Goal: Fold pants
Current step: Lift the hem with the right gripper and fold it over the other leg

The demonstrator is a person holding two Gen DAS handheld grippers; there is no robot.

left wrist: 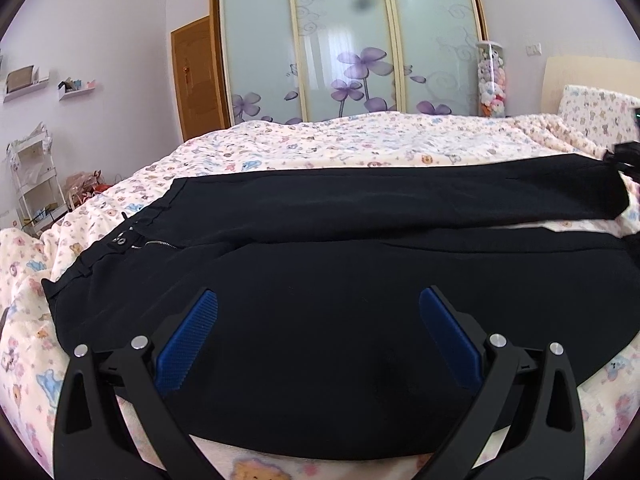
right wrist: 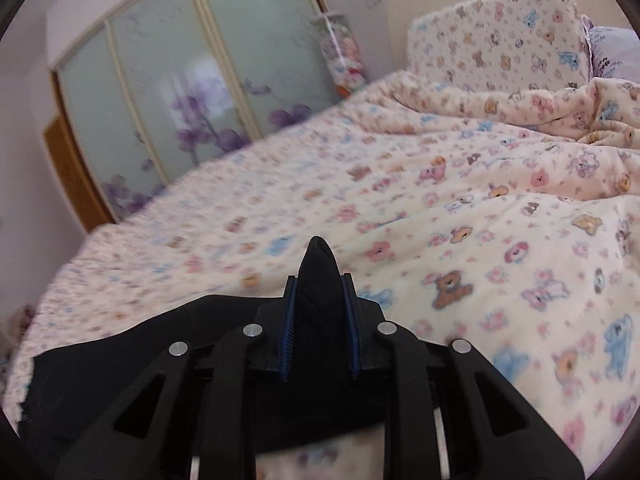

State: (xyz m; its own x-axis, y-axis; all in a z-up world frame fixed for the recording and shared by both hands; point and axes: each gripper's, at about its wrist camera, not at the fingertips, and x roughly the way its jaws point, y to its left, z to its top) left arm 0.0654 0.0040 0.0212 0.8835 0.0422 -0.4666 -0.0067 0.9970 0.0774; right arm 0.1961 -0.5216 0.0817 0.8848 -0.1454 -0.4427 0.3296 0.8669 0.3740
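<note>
Black pants (left wrist: 340, 248) lie spread across the bed, waistband and zipper (left wrist: 160, 245) at the left, legs running to the right. My left gripper (left wrist: 318, 308) is open, hovering over the near leg, its blue pads (left wrist: 188, 344) wide apart and empty. My right gripper (right wrist: 320, 292) is shut on a pinched fold of the black pants fabric (right wrist: 318, 276), lifted above the bedspread; the rest of the cloth hangs down to the left under it. The right gripper shows as a dark shape at the far right of the left wrist view (left wrist: 626, 156), at the far leg's end.
The bed carries a cream bedspread (right wrist: 480, 220) with teddy-bear print. A pillow (right wrist: 500, 36) and rumpled blanket lie at the head. Sliding wardrobe doors (left wrist: 344, 40) with purple flowers, a wooden door (left wrist: 196, 76) and a white shelf rack (left wrist: 34, 176) stand beyond.
</note>
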